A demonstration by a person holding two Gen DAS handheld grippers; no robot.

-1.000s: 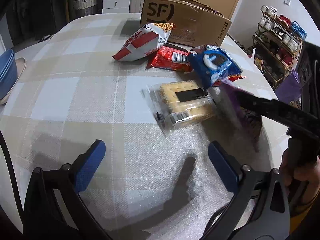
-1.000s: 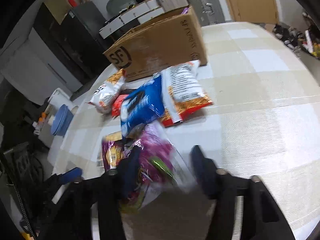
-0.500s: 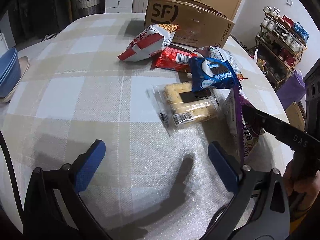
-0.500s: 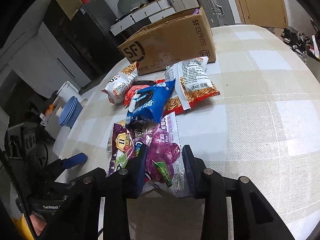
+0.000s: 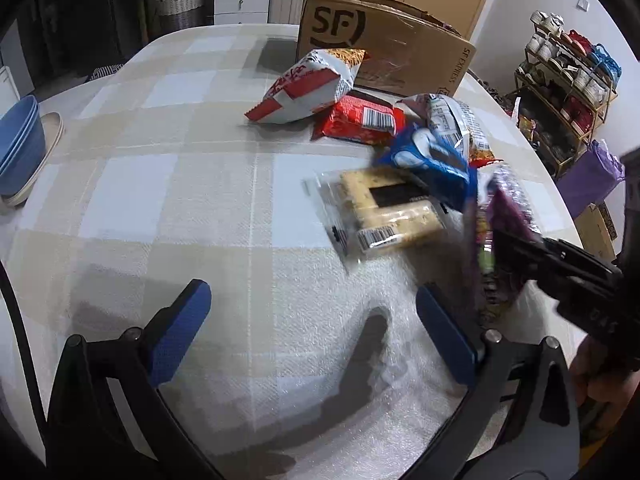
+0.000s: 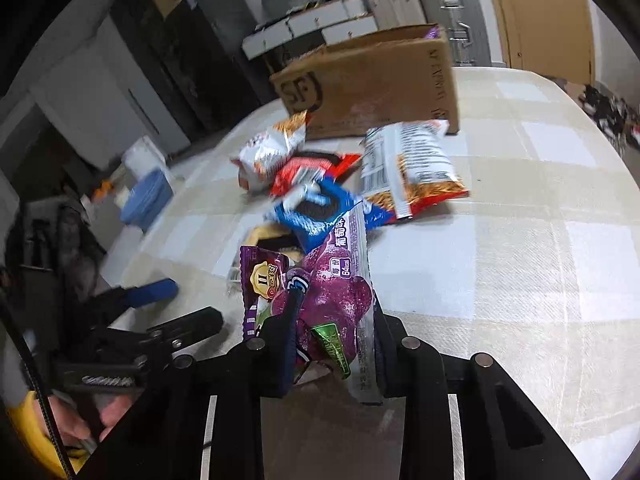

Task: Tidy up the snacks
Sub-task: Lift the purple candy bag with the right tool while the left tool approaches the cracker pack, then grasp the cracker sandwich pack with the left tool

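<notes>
The right gripper [image 6: 334, 344] pinched the crinkly purple grape-candy packet [image 6: 320, 292], which needed lifting clear of the blue cookie pack [image 6: 320, 212] toward the brown cardboard box [image 6: 372, 84], while the left gripper [image 5: 312, 328] hung spread and empty.

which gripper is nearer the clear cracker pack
Right. The right gripper, shut on the purple snack bag, sits just beside the cracker pack; the open left gripper hovers farther back.

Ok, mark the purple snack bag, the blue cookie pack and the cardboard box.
purple snack bag [image 6: 332, 300], right wrist view, front panel.
blue cookie pack [image 5: 434, 164], left wrist view, top face.
cardboard box [image 5: 384, 40], left wrist view, front wall.
</notes>
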